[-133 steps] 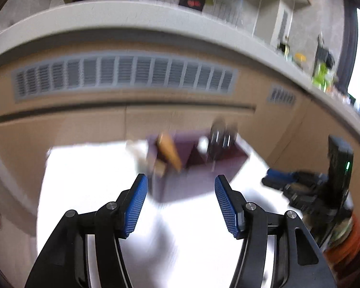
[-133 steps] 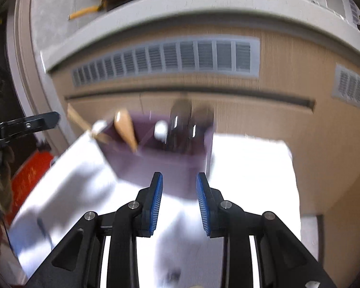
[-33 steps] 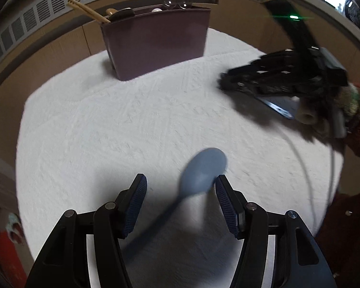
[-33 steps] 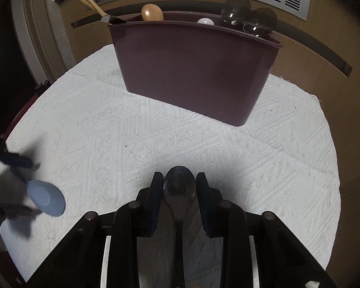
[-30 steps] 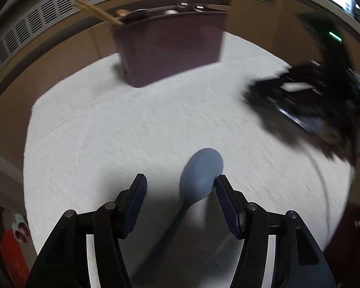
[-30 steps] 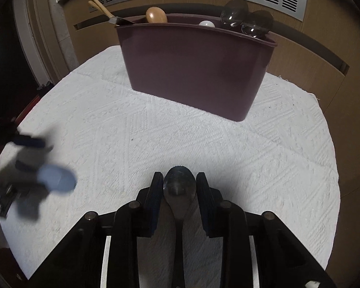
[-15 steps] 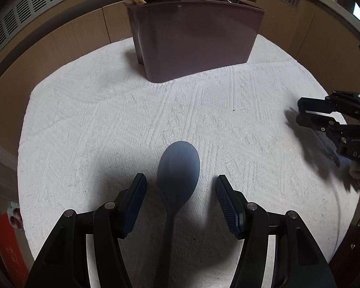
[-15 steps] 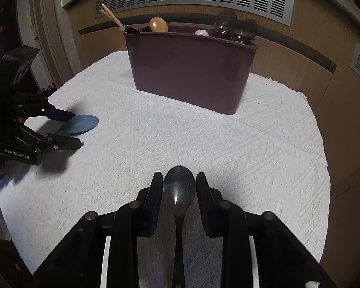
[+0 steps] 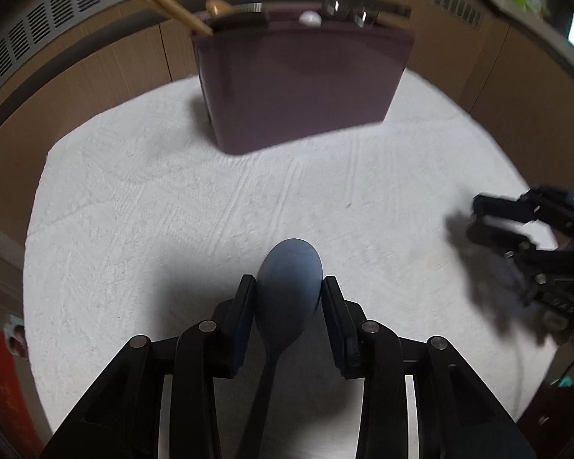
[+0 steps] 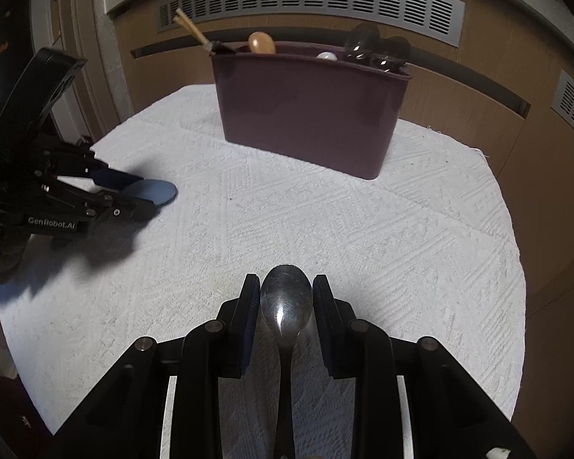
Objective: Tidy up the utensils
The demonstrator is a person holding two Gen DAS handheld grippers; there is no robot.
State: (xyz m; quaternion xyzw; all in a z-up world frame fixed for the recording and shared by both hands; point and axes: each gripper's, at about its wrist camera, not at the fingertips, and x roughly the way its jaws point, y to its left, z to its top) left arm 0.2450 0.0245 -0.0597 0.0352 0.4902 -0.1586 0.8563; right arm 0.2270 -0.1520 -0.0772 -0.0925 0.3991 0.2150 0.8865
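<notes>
Nearest in the left wrist view, the blue spoon [image 9: 289, 279] is seen bowl-forward between the left tongs [image 9: 288, 298], handle running back toward 6 o'clock. Those jaws are closing on the bowl right now; the pads look to be at its edges, but a firm pinch can't be confirmed yet.

In the right wrist view, the metal spoon [image 10: 286, 302] is clamped at the bowl by the right tongs [image 10: 286, 296], held about a third open, pads pressed on both sides, handle trailing to 6. Bowl-forward probably means the spoons get dropped handle-down or flipped later, hard to say.

Both are kept low over the white cloth on the table [image 10: 421, 237], presumably so nothing falls far.

Further out at 12 o'clock, the maroon caddy [image 10: 310, 111] is parked at the far edge, already stocked with chopsticks [image 10: 190, 26], a wooden spoon [image 10: 261, 43] and some metal spoons [image 10: 377, 51]. That's likely where both spoons are headed.
</notes>
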